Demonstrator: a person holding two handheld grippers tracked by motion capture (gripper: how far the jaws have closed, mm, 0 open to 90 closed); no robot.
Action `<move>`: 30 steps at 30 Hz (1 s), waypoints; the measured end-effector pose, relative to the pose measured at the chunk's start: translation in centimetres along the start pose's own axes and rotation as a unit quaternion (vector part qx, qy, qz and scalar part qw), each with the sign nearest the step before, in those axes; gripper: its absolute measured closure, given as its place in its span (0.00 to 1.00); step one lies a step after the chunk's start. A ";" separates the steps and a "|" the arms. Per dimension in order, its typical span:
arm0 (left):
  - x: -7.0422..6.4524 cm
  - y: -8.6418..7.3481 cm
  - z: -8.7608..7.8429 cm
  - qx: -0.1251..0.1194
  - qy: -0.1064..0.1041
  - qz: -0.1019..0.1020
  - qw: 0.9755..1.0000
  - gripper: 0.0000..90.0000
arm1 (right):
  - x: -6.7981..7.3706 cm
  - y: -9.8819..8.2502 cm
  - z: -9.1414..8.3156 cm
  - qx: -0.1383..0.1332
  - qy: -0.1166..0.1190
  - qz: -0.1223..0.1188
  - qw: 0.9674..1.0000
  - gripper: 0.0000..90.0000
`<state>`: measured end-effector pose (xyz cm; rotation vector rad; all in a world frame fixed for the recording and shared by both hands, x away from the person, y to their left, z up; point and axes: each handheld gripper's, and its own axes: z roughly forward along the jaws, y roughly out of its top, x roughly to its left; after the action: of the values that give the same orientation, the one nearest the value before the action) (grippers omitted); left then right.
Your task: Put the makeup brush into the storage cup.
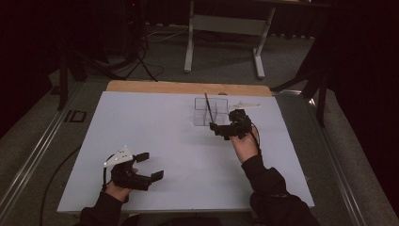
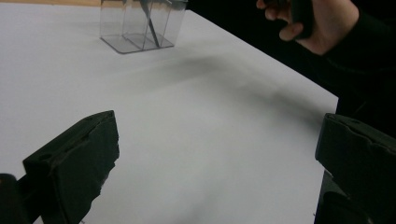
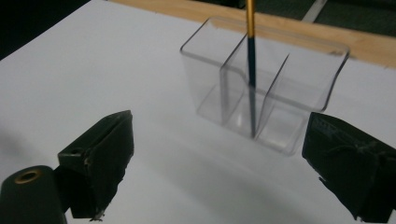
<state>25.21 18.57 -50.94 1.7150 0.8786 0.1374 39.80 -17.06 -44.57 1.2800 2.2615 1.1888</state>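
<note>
Here, from the high view, a white tabletop (image 1: 183, 150) carries a clear divided organizer (image 1: 211, 112) toward its far right, with a thin dark brush (image 1: 208, 107) standing tilted inside it and a pale, slender item (image 1: 245, 105) lying just beside it on the right, too small to identify. The left tool (image 1: 149, 166) rests low at the near left with its jaws apart and nothing between them, seemingly parked out of the way; the right tool (image 1: 225, 128) sits just near of the organizer. From the left gripper view, the two black jaws stand wide over bare tabletop, the organizer (image 2: 140, 25) is far off, and the person's right hand (image 2: 322, 21) shows at the upper right. From the right gripper view, the jaws are spread and empty, framing the organizer (image 3: 261, 88); the brush (image 3: 251, 70), gold above and dark below, stands in a middle compartment, leaning on a divider, which likely keeps it upright.
</note>
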 end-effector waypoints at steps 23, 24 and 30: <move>-0.1 0.0 0.0 0.001 -0.001 0.002 1.000 0.00 | 2.5 -4.9 -1.8 0.019 0.040 -0.045 0.998 0.10; -0.1 0.0 0.0 0.001 -0.001 0.001 1.000 0.00 | 2.5 -5.1 -1.9 0.018 0.046 -0.047 0.998 0.10; -0.1 0.0 0.0 0.001 -0.001 0.001 1.000 0.00 | 2.9 -6.2 -2.6 0.027 0.047 -0.071 0.996 0.10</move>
<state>25.17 18.47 -50.93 1.7179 0.8762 0.1352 33.05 -17.74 -47.33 1.0812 2.4219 1.1684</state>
